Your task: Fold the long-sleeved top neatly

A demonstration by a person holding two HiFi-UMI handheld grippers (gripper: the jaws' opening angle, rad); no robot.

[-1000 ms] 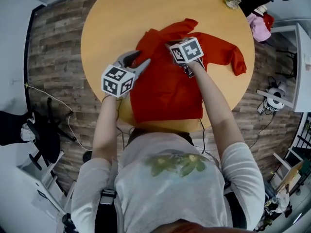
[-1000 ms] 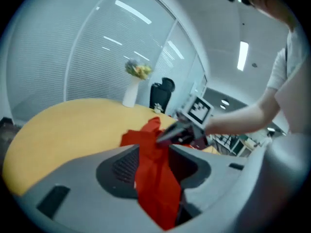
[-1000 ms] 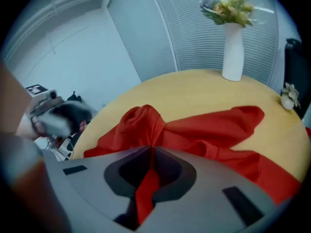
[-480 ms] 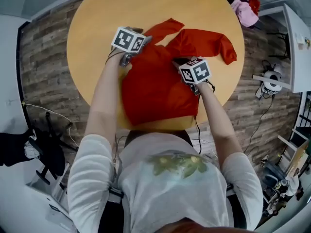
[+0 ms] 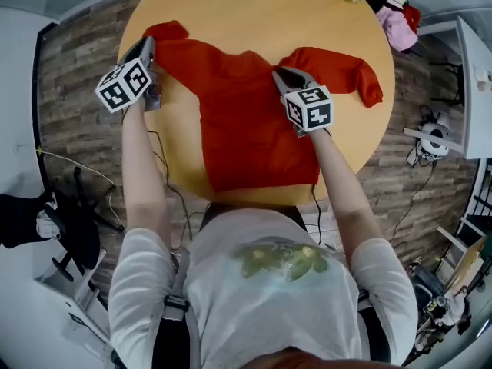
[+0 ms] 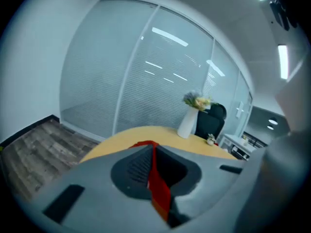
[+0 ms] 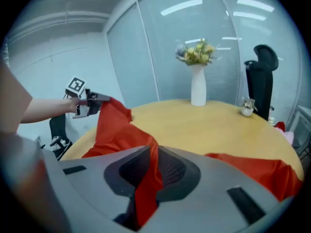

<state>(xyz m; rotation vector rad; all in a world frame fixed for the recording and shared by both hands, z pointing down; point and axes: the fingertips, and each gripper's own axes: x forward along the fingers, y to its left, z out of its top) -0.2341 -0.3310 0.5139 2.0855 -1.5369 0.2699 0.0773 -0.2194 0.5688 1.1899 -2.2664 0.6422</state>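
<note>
Since a second ago the left gripper (image 5: pixel 144 51) has swung from the middle of the red top (image 5: pixel 250 129) out to the left edge of the round table (image 5: pixel 254 14), drawing one sleeve (image 5: pixel 181 48) out straight. The right gripper (image 5: pixel 286 75) sits at the opposite shoulder.

Left gripper view: the jaws, just closed, pinch sleeve cloth.

Right gripper view: the jaws clamp a red fold (the other sleeve (image 7: pixel 262 169) lies on the table beyond).
</note>
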